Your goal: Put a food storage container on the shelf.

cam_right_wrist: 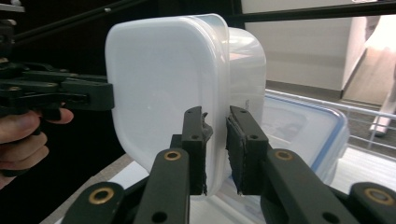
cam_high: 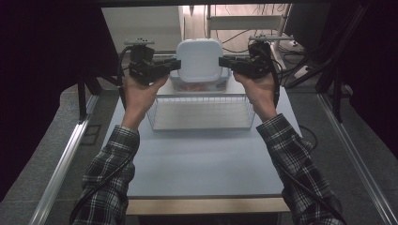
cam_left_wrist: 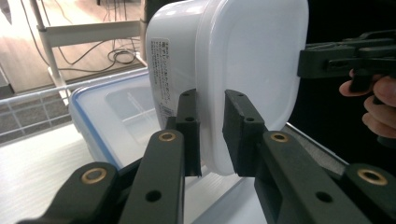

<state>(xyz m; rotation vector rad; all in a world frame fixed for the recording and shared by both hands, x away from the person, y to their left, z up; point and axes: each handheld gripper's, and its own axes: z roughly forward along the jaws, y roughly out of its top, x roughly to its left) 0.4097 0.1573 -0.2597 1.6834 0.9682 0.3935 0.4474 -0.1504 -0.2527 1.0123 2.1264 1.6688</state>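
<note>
together we hold a white plastic container [cam_high: 199,58] up in the air, gripped from both sides, above the far end of the light blue table [cam_high: 202,159]. our left gripper [cam_high: 174,64] comes in from the left of the high view and its jaws pinch the container's lid rim; in the left gripper view that rim [cam_left_wrist: 210,121] sits squeezed between the two black pads, with the printed label [cam_left_wrist: 162,74] on the container's side facing the camera. our right gripper [cam_high: 224,62] does the same from the opposite side, and in the right gripper view its pads are pressed on the rim [cam_right_wrist: 215,140] of the lid, with the tub's body to the right of it. the container is tilted so that its lid faces the high view. just below and behind it sits a clear storage box with a blue-edged lid [cam_high: 199,86], lying inside the far part of a white wire basket [cam_high: 202,119] that stands on the table. plaid sleeves [cam_high: 110,173] cover both forearms, and a black cable [cam_high: 300,183] trails along the right one.
</note>
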